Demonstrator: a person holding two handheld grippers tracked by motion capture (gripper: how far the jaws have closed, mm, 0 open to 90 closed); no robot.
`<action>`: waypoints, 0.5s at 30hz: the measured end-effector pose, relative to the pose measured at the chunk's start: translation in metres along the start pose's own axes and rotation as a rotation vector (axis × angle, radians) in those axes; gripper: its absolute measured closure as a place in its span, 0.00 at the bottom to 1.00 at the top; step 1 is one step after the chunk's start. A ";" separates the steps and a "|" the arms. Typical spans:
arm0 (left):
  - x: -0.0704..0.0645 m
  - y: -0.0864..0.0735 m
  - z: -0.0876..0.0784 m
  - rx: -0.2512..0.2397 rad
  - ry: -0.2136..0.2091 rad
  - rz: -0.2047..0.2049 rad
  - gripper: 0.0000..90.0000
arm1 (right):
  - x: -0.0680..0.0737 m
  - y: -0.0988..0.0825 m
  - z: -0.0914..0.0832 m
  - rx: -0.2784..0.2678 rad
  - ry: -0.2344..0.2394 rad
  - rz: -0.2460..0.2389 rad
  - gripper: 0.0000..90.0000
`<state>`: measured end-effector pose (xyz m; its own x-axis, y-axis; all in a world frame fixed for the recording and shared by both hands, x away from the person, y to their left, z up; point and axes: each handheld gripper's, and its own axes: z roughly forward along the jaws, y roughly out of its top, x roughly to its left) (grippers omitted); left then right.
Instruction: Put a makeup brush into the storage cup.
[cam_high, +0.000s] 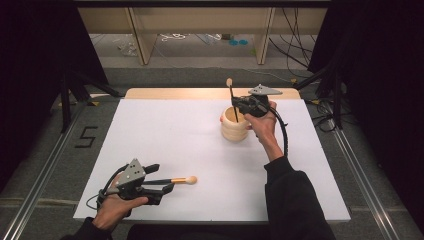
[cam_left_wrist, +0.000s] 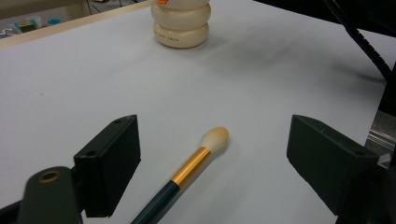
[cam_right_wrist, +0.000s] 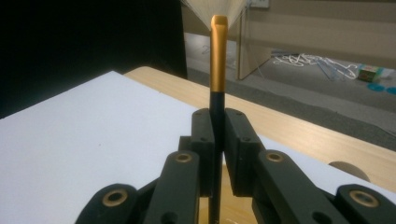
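Observation:
A cream ribbed holder (cam_high: 234, 126) (cam_left_wrist: 181, 23) stands on the white board (cam_high: 165, 130), right of centre toward the back. My right gripper (cam_high: 239, 104) (cam_right_wrist: 218, 128) hovers just over it, shut on the dark handle of a slim brush (cam_high: 231, 95) held upright; its gold ferrule (cam_right_wrist: 218, 56) rises above the jaws, and its lower end dips into the holder's mouth. At the front left, my left gripper (cam_high: 162, 178) (cam_left_wrist: 215, 137) is open and low. A second brush (cam_high: 180, 180) (cam_left_wrist: 191, 167) lies flat between its jaws, cream head pointing right.
A wooden table edge (cam_high: 210, 93) runs behind the board. Beyond it are shelf legs (cam_high: 140, 40) and loose cables on the floor. Metal rails (cam_high: 45, 170) flank the table, and a "5" mark (cam_high: 86, 136) is on the floor at left.

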<state>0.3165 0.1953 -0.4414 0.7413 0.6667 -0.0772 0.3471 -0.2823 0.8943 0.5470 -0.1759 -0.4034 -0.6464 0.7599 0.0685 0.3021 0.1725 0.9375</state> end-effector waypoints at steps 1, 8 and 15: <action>0.000 0.000 0.000 -0.001 0.000 -0.001 0.19 | 0.000 -0.001 0.000 0.000 0.001 0.008 0.92; 0.001 0.000 0.001 -0.002 -0.002 -0.005 0.19 | 0.002 -0.006 0.003 0.011 0.009 0.006 0.92; 0.001 -0.001 0.000 0.006 0.007 -0.002 0.19 | 0.001 -0.009 0.003 0.015 -0.006 0.011 0.84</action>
<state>0.3171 0.1959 -0.4421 0.7366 0.6720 -0.0757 0.3521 -0.2855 0.8914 0.5455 -0.1752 -0.4126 -0.6391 0.7653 0.0767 0.3199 0.1738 0.9314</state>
